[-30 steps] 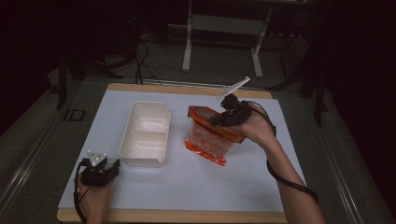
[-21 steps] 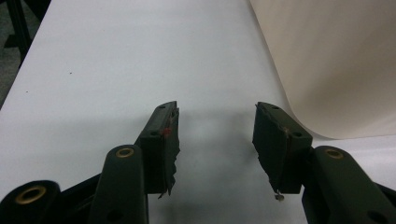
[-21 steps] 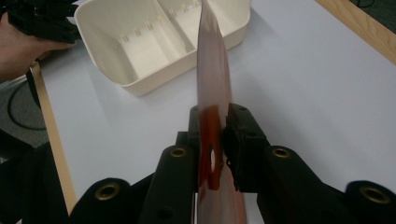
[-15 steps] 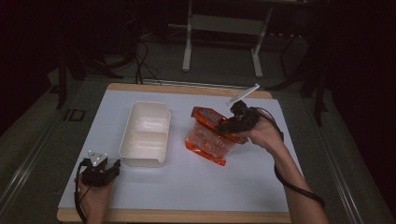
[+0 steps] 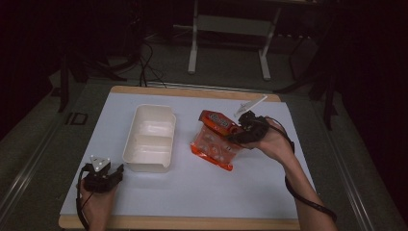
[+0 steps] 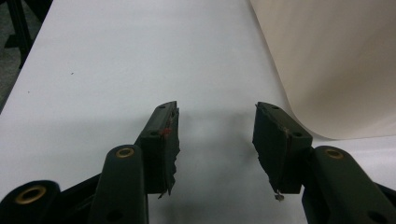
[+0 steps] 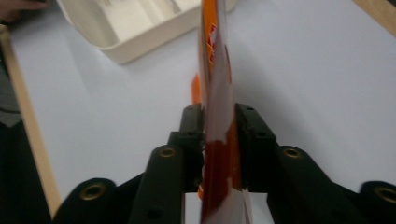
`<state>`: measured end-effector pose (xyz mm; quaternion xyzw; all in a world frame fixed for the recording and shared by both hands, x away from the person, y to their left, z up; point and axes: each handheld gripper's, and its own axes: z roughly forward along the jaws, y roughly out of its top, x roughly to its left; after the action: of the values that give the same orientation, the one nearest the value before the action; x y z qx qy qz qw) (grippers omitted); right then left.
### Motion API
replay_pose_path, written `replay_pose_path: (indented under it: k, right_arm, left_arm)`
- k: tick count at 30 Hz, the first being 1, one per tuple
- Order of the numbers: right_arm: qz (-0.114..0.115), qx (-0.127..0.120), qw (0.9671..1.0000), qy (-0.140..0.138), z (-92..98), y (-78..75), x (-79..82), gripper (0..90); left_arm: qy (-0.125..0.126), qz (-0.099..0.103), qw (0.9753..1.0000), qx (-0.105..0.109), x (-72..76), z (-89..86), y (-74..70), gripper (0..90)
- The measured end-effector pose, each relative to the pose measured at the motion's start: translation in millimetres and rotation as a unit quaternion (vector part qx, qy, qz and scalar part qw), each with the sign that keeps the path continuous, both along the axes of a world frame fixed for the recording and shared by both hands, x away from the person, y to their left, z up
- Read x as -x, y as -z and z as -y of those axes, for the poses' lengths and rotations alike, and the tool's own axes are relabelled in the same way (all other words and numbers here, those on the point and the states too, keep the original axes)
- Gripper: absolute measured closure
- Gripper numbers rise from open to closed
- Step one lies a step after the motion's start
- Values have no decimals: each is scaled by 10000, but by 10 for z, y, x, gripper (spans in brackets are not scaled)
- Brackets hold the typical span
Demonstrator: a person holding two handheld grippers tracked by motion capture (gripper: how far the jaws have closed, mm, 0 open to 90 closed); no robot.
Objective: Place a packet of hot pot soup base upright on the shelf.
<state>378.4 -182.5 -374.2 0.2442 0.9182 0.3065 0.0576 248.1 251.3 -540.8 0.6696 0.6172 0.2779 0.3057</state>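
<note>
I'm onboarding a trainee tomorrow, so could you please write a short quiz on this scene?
1. True or false: the left tool is shut.
2. What does the right tool grip?
A. the tray
B. the orange bag
C. a cable
3. Fill in: in the high view, the white tray sits to the ___ of the bag.

Key: 1 false, its jaws stand apart over the bare mat. 2 B. 3 left.

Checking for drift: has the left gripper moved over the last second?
No. The left gripper sits at the same spot near the white tray.
</note>
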Motion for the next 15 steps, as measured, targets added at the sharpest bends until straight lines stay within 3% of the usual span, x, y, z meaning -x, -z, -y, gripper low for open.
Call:
replay_pose_path:
  k: [2, 4, 8, 11, 15]
  right_arm:
    - [48, 34, 10000, 14, -2, -11, 12, 869]
    - [37, 47, 10000, -33, -31, -24, 14, 889]
    - [34, 11, 10000, -40, -129, -104, -3, 895]
    - [-162, -27, 9998, -108, -200, -173, -45, 896]
    - [-152, 50, 9999, -57, -293, -215, -41, 897]
  left_arm:
    - [-6, -3, 10000, 1, -1, 2, 3, 507]
    - [1, -14, 10000, -1, -5, 4, 7, 507]
    - [2, -2, 10000, 3, -5, 8, 7, 507]
    - [-4, -24, 10000, 5, -4, 0, 5, 507]
    - [7, -10, 10000, -1, -2, 0, 3, 507]
